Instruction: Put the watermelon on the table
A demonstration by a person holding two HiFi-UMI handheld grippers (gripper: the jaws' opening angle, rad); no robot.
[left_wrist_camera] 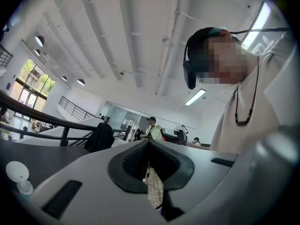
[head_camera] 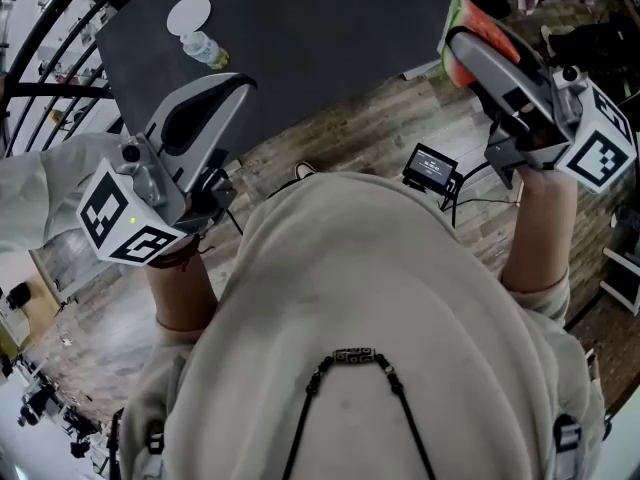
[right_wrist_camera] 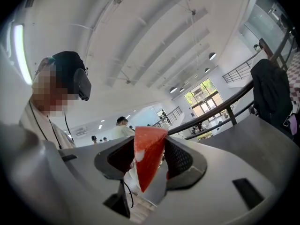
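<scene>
Watermelon (right_wrist_camera: pixel 149 154), a red wedge with its point down, is clamped between the jaws of my right tool (right_wrist_camera: pixel 151 162), and the pads press on both of its flat faces. In the head view that tool is raised at 1 o'clock, by the right corner of the dark table (head_camera: pixel 300 28), so the slice is in the air and not resting on the table. My left tool (left_wrist_camera: pixel 148 149) is clenched on nothing, with its pads meeting at the tips. In the head view it sits at 9 o'clock, pointing toward the table. On the table at 11 o'clock I see a clear bottle (head_camera: pixel 205 50) with a white disc (head_camera: pixel 189 13) just beside it. A small black screen (head_camera: pixel 430 166) sits on the wood floor (head_camera: pixel 370 128) toward 2 o'clock, with cables trailing from it.
</scene>
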